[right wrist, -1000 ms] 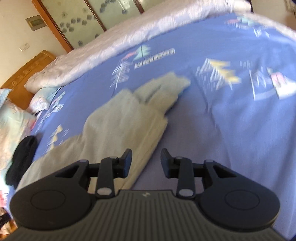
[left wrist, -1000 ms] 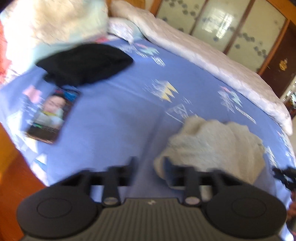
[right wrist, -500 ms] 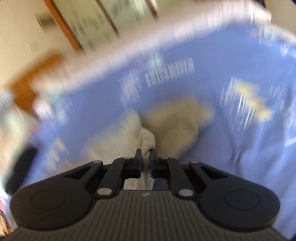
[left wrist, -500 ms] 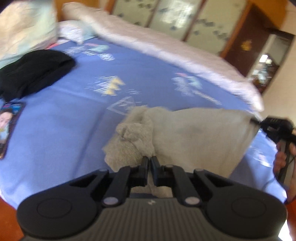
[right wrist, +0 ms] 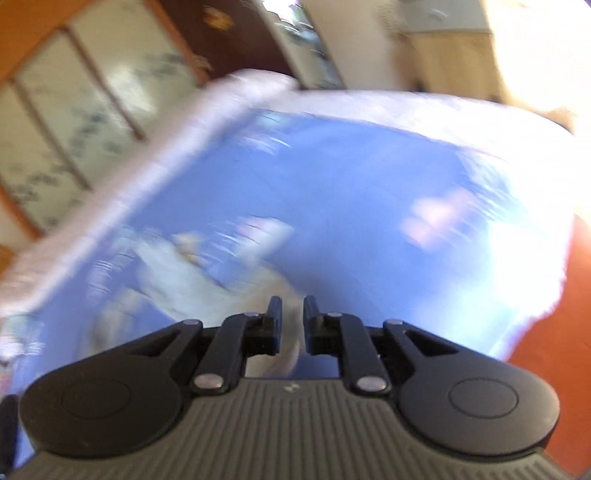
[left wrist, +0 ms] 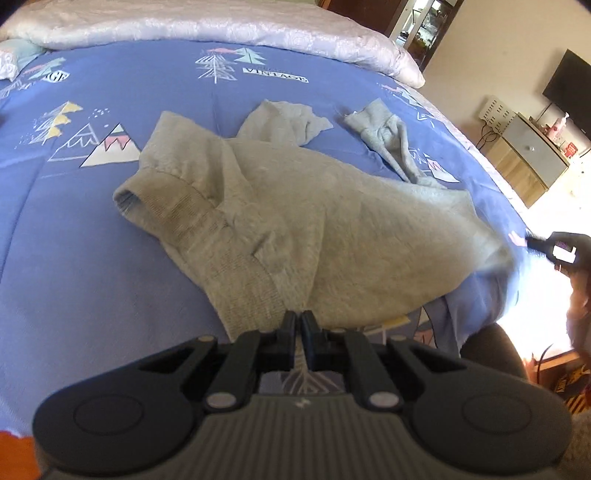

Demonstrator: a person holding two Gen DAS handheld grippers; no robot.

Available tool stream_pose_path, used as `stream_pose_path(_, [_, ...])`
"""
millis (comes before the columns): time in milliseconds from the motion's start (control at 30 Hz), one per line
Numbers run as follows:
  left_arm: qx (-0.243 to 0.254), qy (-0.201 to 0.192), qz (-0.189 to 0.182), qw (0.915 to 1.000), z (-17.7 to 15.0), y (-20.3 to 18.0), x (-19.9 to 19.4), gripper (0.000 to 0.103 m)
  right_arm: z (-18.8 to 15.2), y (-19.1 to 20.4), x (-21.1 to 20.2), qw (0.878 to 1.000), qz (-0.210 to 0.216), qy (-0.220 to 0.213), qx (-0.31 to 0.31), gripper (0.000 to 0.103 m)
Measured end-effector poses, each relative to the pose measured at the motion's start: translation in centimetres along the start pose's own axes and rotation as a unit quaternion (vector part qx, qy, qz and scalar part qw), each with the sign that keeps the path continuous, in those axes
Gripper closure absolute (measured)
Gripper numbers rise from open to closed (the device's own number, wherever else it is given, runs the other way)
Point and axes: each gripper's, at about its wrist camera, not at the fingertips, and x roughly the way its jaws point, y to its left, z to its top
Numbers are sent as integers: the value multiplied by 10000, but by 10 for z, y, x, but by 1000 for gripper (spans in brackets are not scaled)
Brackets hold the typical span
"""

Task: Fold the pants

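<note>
While the grey sweatpants (left wrist: 295, 221) lie spread across the middle of the blue printed bedspread (left wrist: 92, 258), the left gripper (left wrist: 298, 323) is clenched tight on the near end of the ribbed waistband (left wrist: 207, 236), right at the near edge of the bed. That waistband runs from the fingertips off toward the far left, where it ends in a rolled-over loop. Both legs trail toward the far right, and their cuffs are crumpled and sit a bit apart from each other. Over at the right edge of the left wrist view you can see the right gripper (left wrist: 532, 243), blurry, right at the pulled-out right corner of the pants. Its own camera is heavily smeared, so take this with a grain of salt: the jaws of the right gripper (right wrist: 291, 314) are opening with a small gap between them, and pale fabric (right wrist: 291, 350) shows in that gap, but I can't tell whether the pads actually press on it. A white quilt (left wrist: 221, 22) is bunched along the far side of the bed, and a wooden cabinet (left wrist: 524, 162) stands off to the right by the wall.
</note>
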Motion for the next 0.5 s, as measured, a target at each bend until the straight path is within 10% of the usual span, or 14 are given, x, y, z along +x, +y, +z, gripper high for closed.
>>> stream_pose_path(100, [-203, -116, -101, 9997, 1, 14, -22, 88, 2, -21, -13, 9972, -550, -331, 392, 63])
stream_pose_path(133, [-330, -254, 54, 9991, 5, 19, -29, 69, 8, -21, -17, 9970, -416, -450, 463, 63])
stream_pose_path(167, [-524, -407, 242, 9975, 9, 29, -36, 51, 13, -12, -18, 9977, -240, -496, 397, 63])
stream_pose_path(300, [-1504, -645, 372, 9858, 36, 74, -35, 36, 29, 59, -2, 9957, 843, -262, -263, 63])
stream_pose_path(500, [-2388, -644, 343, 9683, 77, 122, 15, 21, 12, 232, 78, 9542, 2491, 1145, -1196, 55])
